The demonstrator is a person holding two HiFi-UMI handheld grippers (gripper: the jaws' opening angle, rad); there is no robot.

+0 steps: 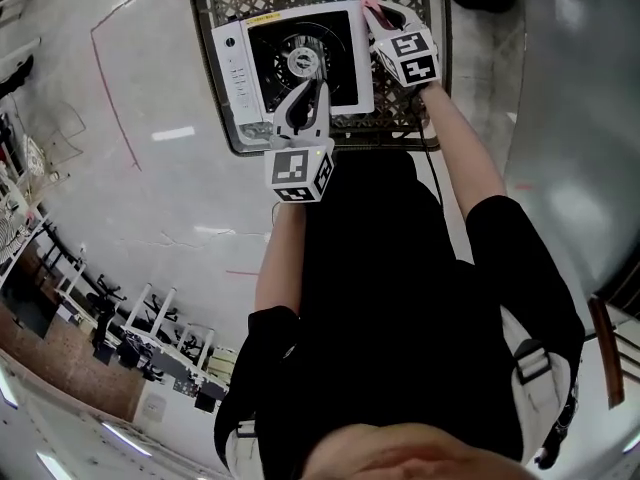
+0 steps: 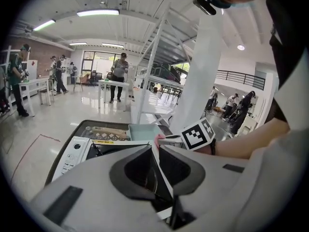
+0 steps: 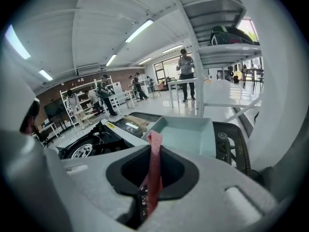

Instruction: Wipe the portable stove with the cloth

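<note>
Sitting on bench [image 1: 390,128] at 12 o'clock: portable stove [image 1: 300,63], burner up. Left gripper [image 1: 306,93] jaws closed on stove's 6 o'clock rim, likely steadying. Right gripper [image 1: 385,23] jaws pinch pink cloth [image 3: 154,163] at stove's 3 o'clock edge; contact unclear. Step: bringing cloth in. Next: press cloth on top plate, sweep toward 9 o'clock.

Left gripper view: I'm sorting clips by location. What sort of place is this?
Probably a big open workshop or lab hall: ceiling strip lights, tall white metal racks, and people standing at white tables on a glossy floor.
</note>
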